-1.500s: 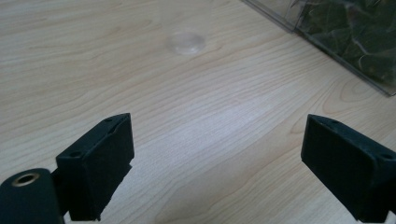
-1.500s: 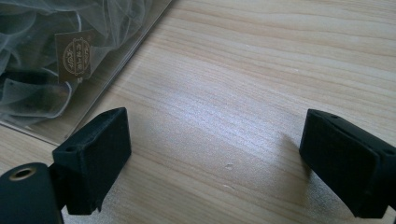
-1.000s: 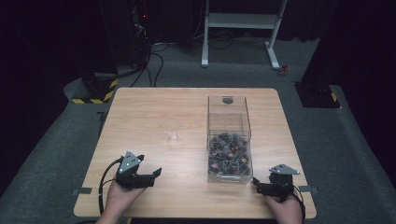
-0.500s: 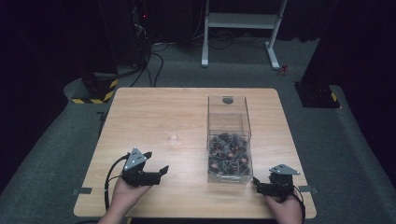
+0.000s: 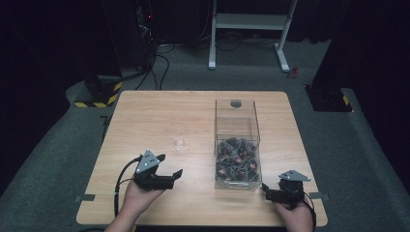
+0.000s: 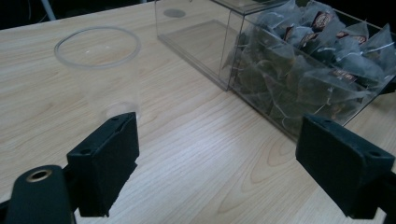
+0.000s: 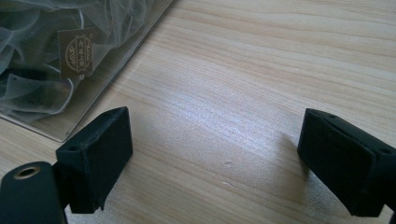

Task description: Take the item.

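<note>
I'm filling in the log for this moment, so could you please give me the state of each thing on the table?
Clear plastic cup: upright, empty, untouched.
Clear box: open at the top, near compartment filled with tea bags, far compartment empty.
Left gripper: jaws wide open, holding nothing, pointed toward the cup.
Right gripper: jaws wide open, holding nothing, low over the table beside the box.

Pale wood-grain table [image 5: 145, 116], clear colourless cup [image 6: 98, 70], clear box [image 5: 237, 121] of grey translucent tea bags [image 6: 299, 70] with brown gold-printed tags, black grippers, yellow-black striped base [image 5: 104, 94].
</note>
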